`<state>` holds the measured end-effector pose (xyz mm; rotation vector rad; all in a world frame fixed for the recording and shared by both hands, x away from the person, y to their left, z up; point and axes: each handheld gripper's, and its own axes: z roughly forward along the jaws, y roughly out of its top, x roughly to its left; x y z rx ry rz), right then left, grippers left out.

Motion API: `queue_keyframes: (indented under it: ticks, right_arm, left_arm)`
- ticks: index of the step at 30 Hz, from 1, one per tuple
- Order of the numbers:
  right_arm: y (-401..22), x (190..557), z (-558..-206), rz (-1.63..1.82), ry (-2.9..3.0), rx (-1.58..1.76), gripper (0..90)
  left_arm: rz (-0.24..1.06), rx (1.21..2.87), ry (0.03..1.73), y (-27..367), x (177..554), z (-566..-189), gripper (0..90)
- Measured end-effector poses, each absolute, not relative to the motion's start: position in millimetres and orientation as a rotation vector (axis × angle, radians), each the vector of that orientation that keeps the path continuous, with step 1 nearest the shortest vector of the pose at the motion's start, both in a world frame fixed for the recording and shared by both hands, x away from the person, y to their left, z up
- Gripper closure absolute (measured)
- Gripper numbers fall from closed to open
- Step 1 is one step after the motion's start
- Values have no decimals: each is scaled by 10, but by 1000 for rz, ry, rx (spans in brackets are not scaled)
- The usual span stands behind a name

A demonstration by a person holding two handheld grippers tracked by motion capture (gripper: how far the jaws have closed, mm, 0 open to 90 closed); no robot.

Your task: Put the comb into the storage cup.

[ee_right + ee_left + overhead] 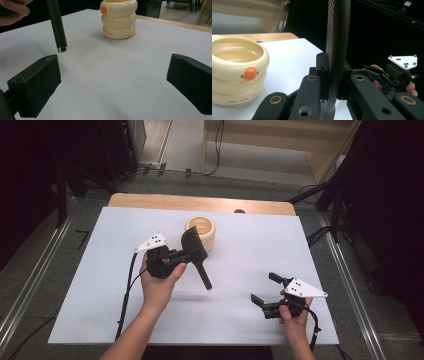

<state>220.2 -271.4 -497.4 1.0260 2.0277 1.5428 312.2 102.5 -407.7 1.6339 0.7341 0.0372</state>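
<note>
The left tool (186, 254) clamps a black comb (195, 251) by its head, lifted beside the cream ringed cup (202, 232) on the desk (250, 250). The right tool (267, 295) hangs wide, empty. The comb's long handle could swing and topple the cup.

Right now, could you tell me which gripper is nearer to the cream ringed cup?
Left. The left gripper, clamped on the black brush, sits right beside the cup; the right gripper is open, well off toward the table's near right.
</note>
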Motion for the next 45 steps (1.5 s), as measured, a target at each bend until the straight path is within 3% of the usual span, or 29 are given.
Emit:
queue_keyframes:
  ticks: [19,45]
  right_arm:
    - [-3068,2053,-5040,1512,1973,1058,0]
    - [-3176,2064,-5124,1501,1923,1117,0]
  left_arm:
    - [67,1613,734,1093,3234,-3974,844]
    - [109,1585,757,1213,3453,-3834,844]
